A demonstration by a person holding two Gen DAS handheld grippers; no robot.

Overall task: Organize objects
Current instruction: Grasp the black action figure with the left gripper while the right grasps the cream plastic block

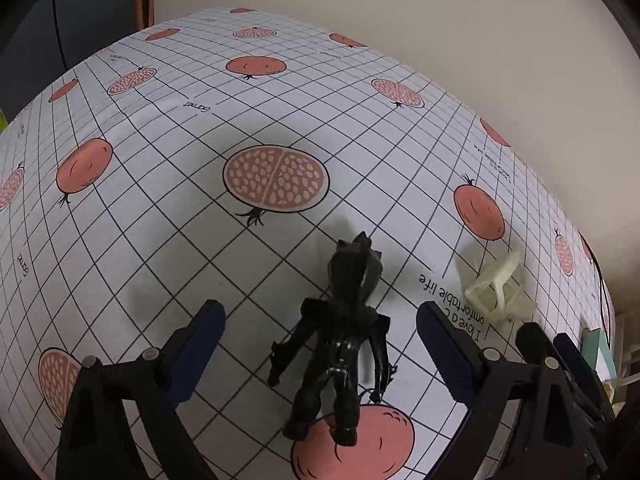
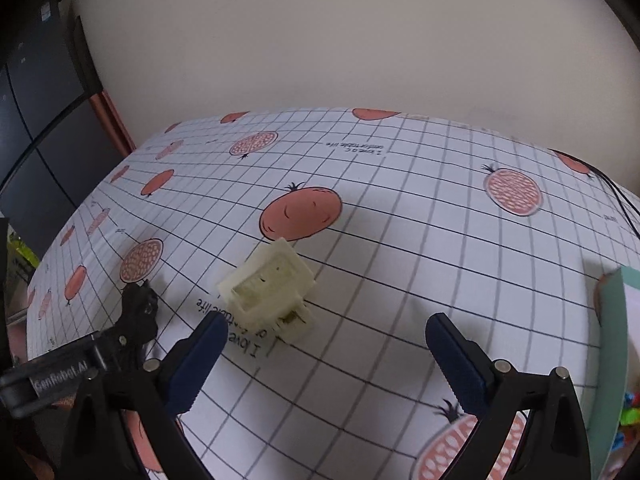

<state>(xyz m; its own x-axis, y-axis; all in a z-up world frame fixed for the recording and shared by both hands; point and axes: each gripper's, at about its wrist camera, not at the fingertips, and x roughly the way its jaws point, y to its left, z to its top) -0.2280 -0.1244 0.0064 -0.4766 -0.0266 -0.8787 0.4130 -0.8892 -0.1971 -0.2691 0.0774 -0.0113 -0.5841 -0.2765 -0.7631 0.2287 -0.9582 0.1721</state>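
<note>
One counter [image 1: 160, 240] fills both views, its gridded cloth printed with pomegranates, beige wall [image 2: 360, 40] behind; left claw [image 1: 320, 344] wide around black figurine [image 1: 340, 340], right claw [image 2: 326, 344] wide, empty.

tablecloth [image 1: 280, 112]: "I love a comfortable life", "Garnet" | left tongs [image 2: 60, 376]: "GenRobot.AI"

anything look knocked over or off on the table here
Yes: the black figure lies flat on the tablecloth between the open left gripper jaws, not standing. The cream plastic piece sits tilted near the open right gripper.
</note>
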